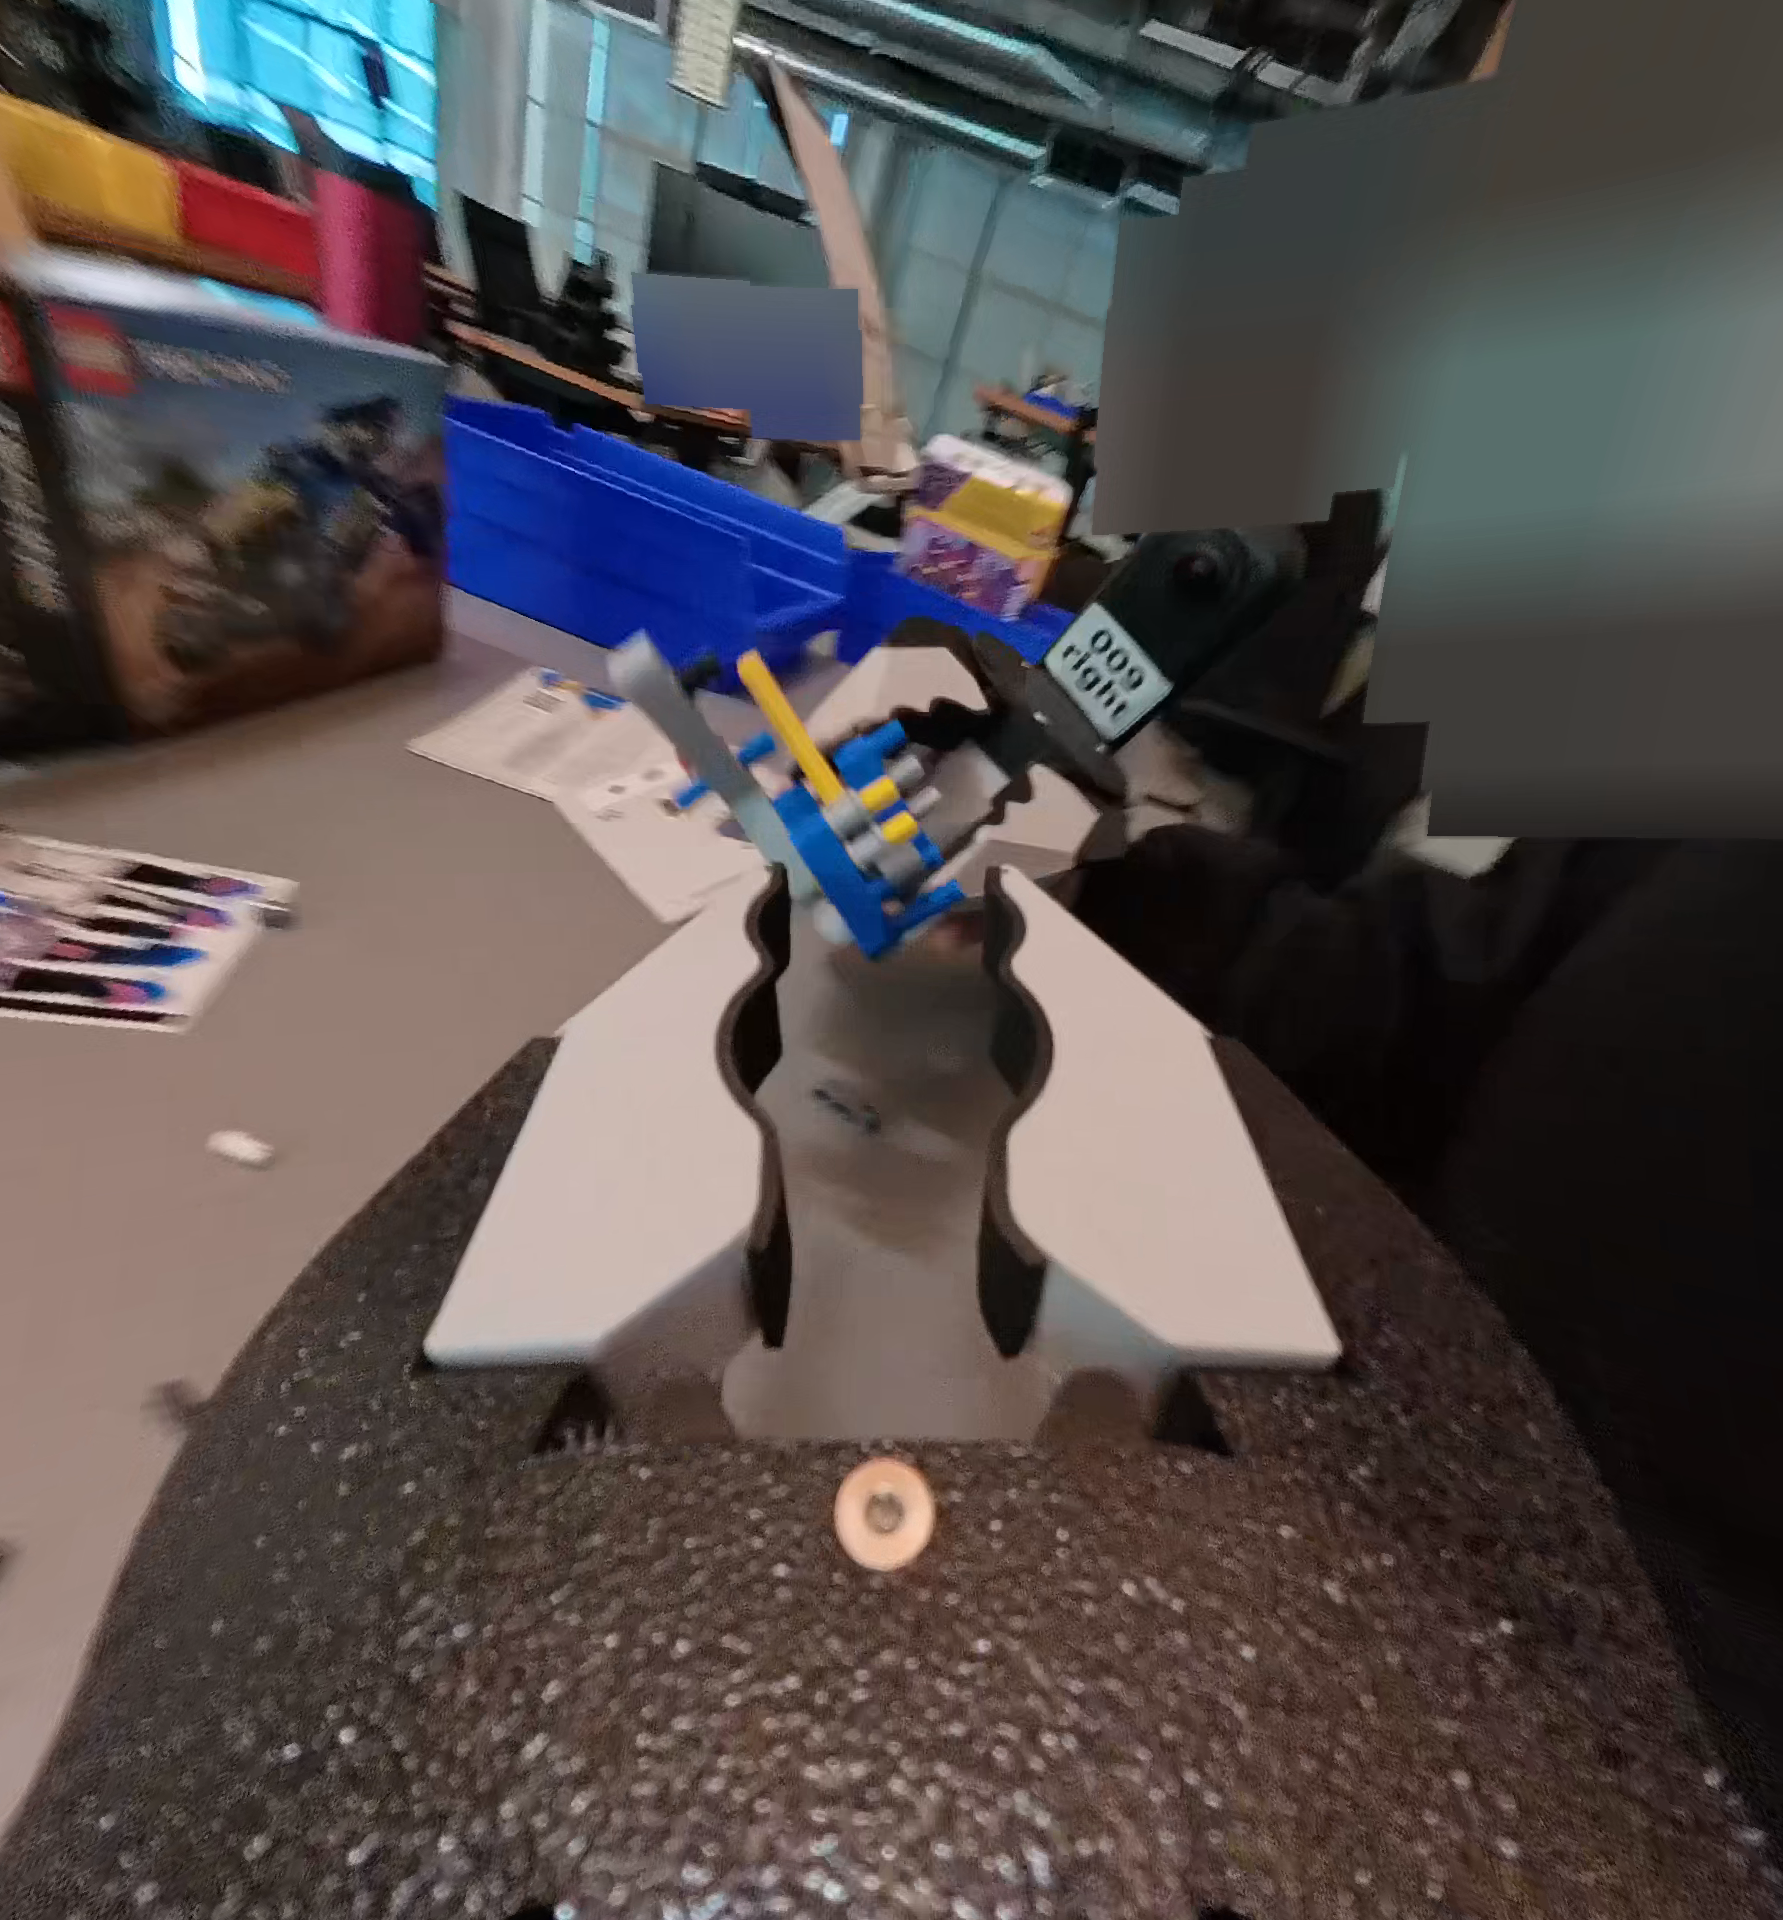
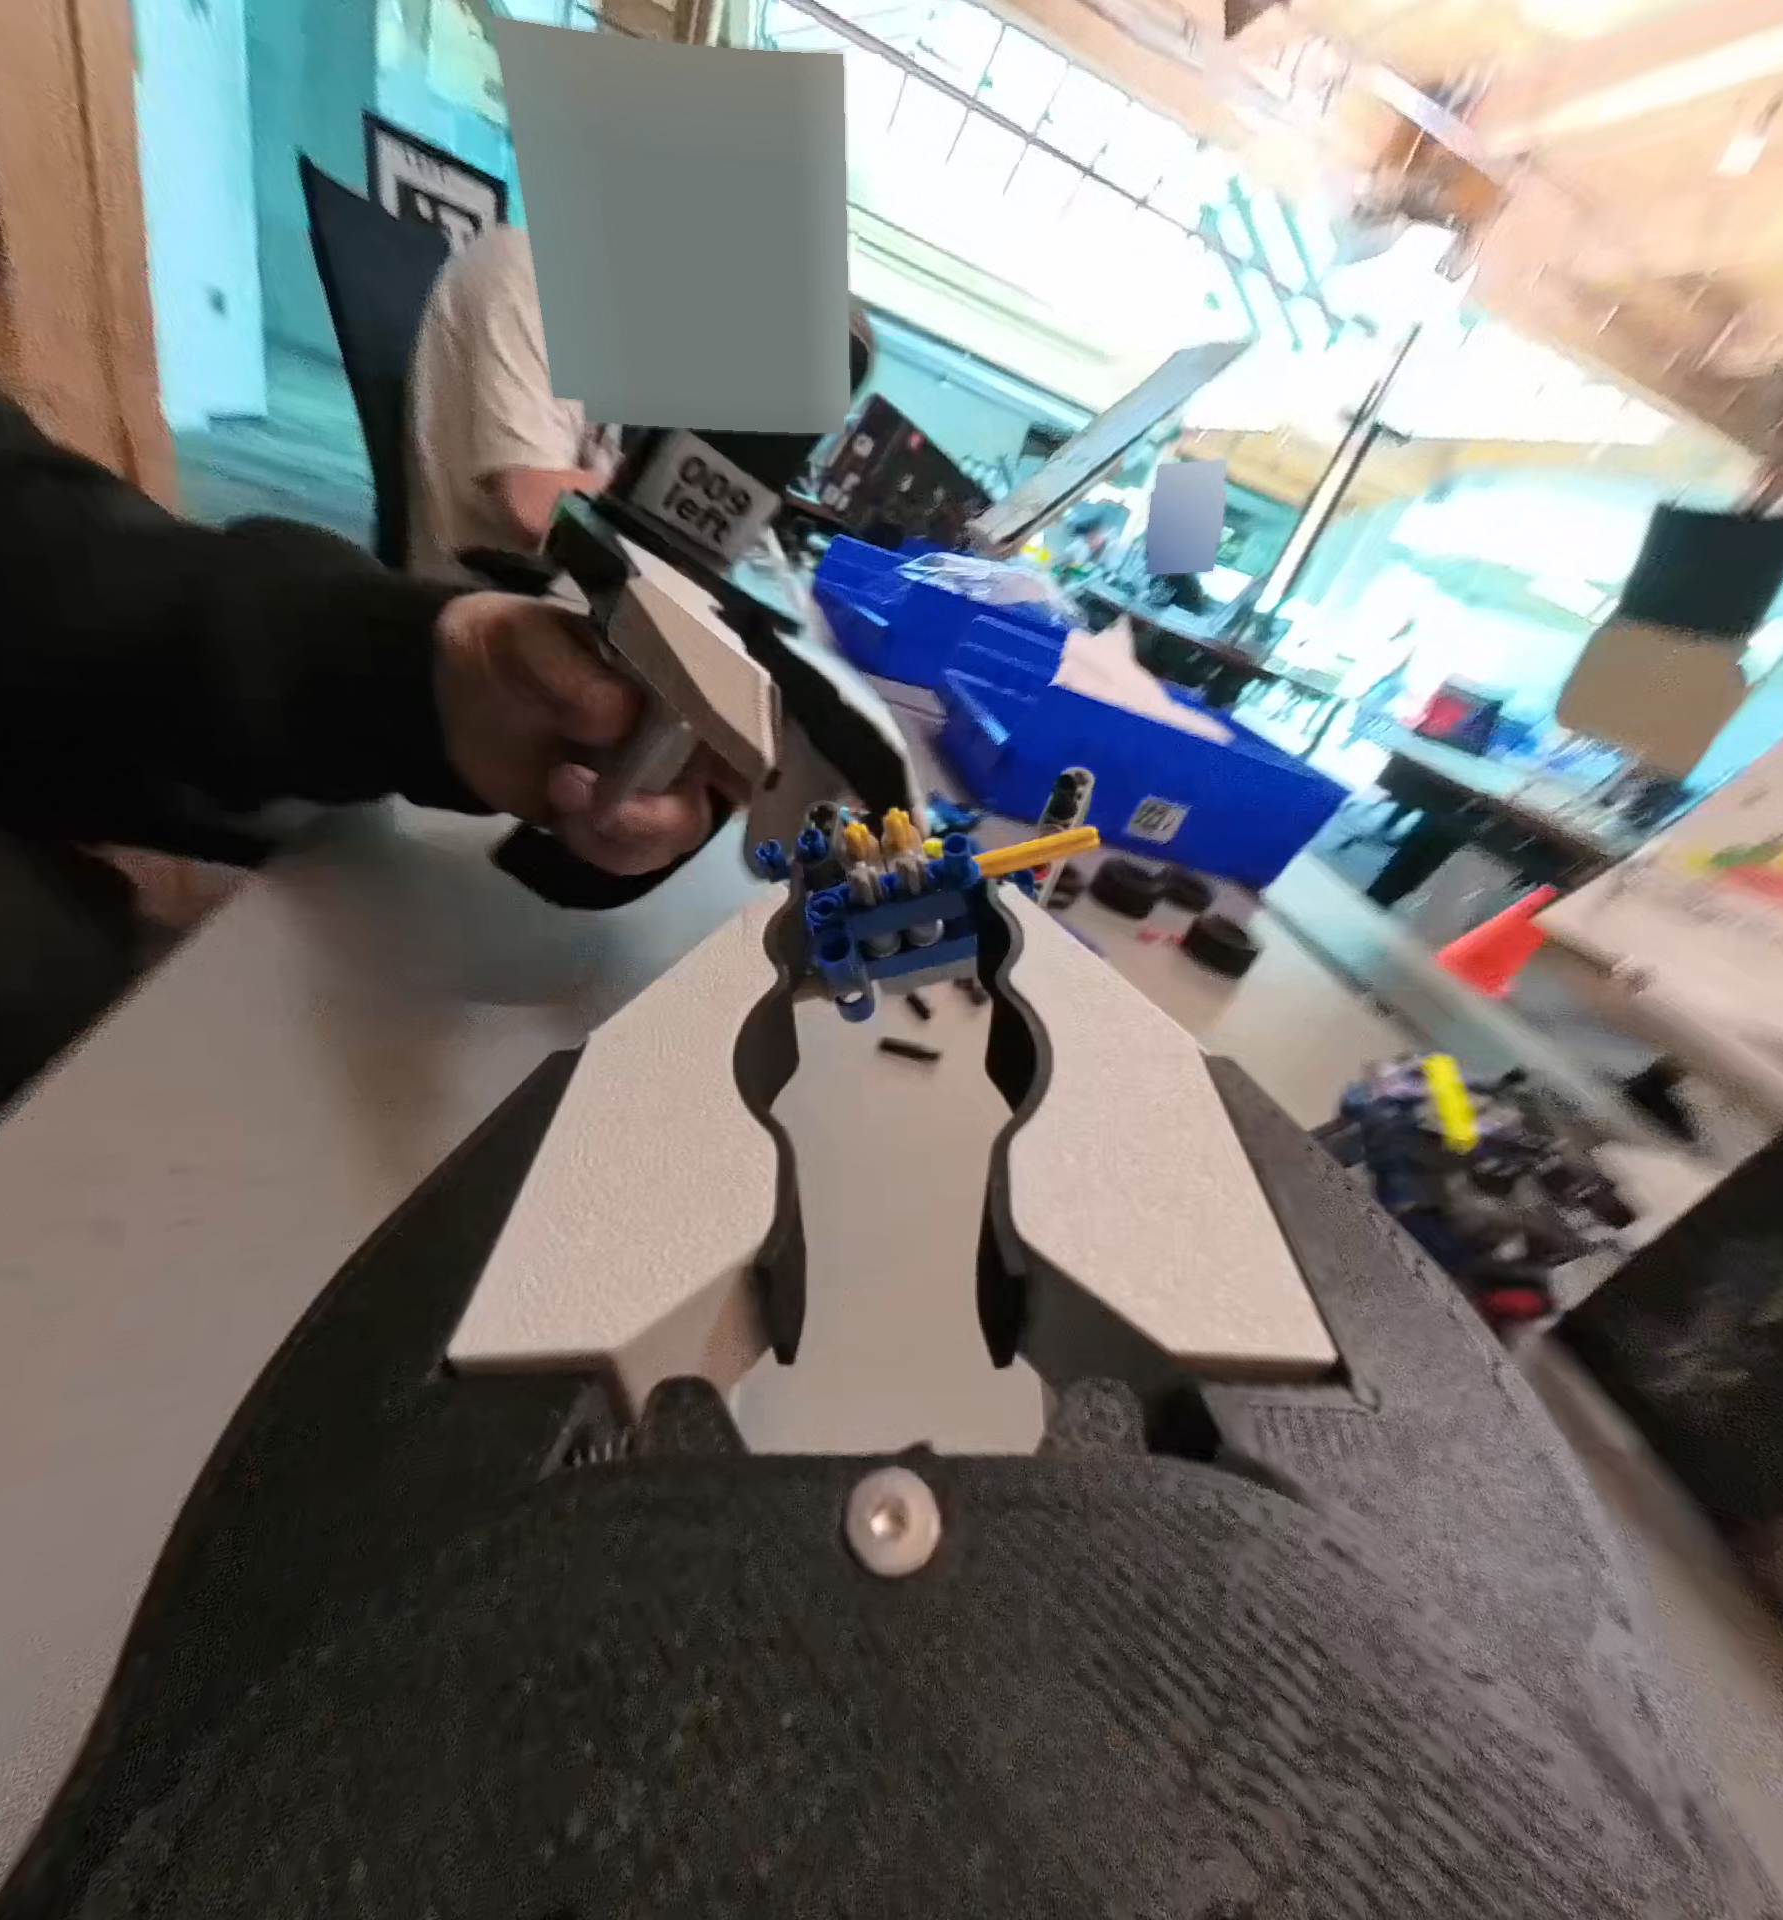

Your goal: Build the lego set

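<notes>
A small lego assembly (image 1: 856, 842) of blue beams, grey pins, a long grey beam and a yellow axle is held above the grey table. In the left wrist view my left gripper (image 1: 887, 894) closes on its lower end. My right gripper (image 1: 944, 774) comes in from the right and clamps its blue upper part. In the right wrist view the assembly (image 2: 892, 925) sits between my right gripper's (image 2: 892, 920) tips and fills the gap. My left gripper (image 2: 793, 821), held by a hand in a black sleeve, meets the assembly from the far left.
A lego box (image 1: 191, 499) stands at the left, with blue bins (image 1: 638, 540) behind. Instruction sheets (image 1: 596, 748) and a sticker sheet (image 1: 87, 935) lie on the table. Black tyres (image 2: 1147, 883), loose black pins (image 2: 908, 1049) and a pile of parts (image 2: 1469, 1174) lie to the right. The grippers are tip to tip, or close to it.
</notes>
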A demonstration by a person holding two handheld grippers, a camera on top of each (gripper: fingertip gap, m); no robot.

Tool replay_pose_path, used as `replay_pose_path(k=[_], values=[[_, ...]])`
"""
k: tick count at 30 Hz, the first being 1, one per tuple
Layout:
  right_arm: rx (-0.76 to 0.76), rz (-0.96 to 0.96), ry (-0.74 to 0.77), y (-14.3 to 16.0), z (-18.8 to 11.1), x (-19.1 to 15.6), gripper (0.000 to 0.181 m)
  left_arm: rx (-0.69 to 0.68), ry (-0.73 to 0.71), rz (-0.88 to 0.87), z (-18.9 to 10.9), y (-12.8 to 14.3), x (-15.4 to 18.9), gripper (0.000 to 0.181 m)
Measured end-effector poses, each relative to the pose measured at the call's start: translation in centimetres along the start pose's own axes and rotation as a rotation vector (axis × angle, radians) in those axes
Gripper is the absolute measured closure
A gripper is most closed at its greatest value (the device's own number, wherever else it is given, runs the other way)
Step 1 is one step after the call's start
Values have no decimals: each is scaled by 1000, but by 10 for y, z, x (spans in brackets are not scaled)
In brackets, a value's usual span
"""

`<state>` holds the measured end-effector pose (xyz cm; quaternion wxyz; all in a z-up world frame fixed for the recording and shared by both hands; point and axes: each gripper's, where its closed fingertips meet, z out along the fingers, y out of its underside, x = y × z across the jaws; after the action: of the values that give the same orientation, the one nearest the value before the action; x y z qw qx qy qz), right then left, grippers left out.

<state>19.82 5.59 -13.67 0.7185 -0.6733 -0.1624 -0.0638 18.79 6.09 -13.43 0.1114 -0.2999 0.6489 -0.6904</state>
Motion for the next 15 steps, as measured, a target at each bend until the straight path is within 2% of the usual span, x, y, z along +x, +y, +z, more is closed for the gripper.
replay_pose_path(k=[3,8,10,15], values=[[16,151,-27,-2,0,4,150,-28,-114,280,-5,-12,1,154],[94,486,-124,-12,-3,8,151,-208,-193,752,0,-9,9,134],[130,610,-215,-17,-6,3,150,-276,-230,931,2,-4,6,134],[142,782,-289,-14,-7,1,151,-339,-223,1129,9,-3,11,140]])
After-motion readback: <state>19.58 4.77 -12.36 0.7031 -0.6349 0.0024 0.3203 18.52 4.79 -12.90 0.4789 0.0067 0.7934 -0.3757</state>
